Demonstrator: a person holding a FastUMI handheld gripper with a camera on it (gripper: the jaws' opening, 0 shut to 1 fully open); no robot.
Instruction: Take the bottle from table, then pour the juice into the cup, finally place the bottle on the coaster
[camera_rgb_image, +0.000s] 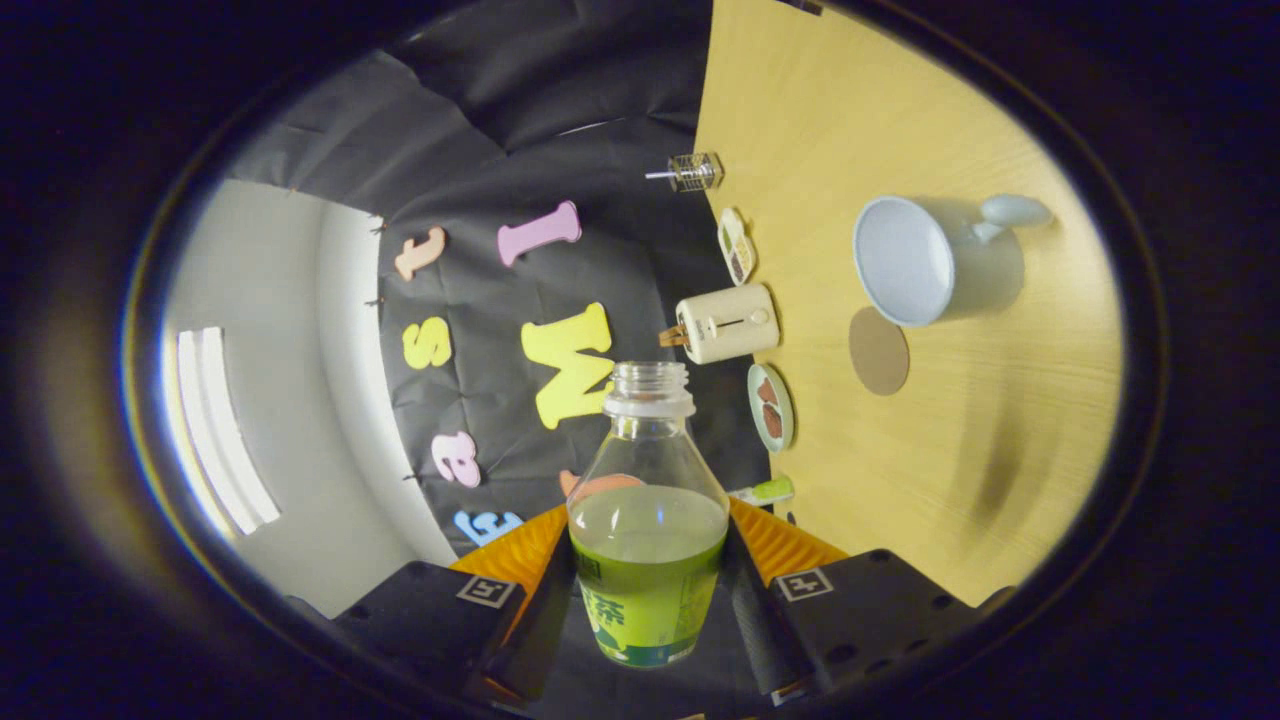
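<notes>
The gripper (648, 590) is clenching the bottle (648, 520) between its two fingers, both pressing on the labelled lower body. The whole view is rolled, so the table (900, 480) is standing like a wall at 3 o'clock of the bottle; the bottle appears to be lifted off it and turning toward a pour.

The bottle is clear plastic, uncapped, with green juice filling it to about the shoulder. I am judging it light to moderate in weight, a bit springy under a squeeze, and smooth enough to slip if held on the bare neck. The label band, where the fingers are sitting now, looks like the right hold: widest, least slick, and low enough to leave the mouth free. With the cap off, liquid is going to shift as it tilts, so a slow roll seems wise.

The cup (930, 262) is waiting at about 1 o'clock of the bottle mouth, well apart, and looks empty. The coaster (879, 351) is lying just beside it, bare.

Counting: one bottle, one cup, one coaster, one toaster (725, 322), two small plates (771, 405) with food, one clear jar (693, 172), one small green item (765, 490).
</notes>
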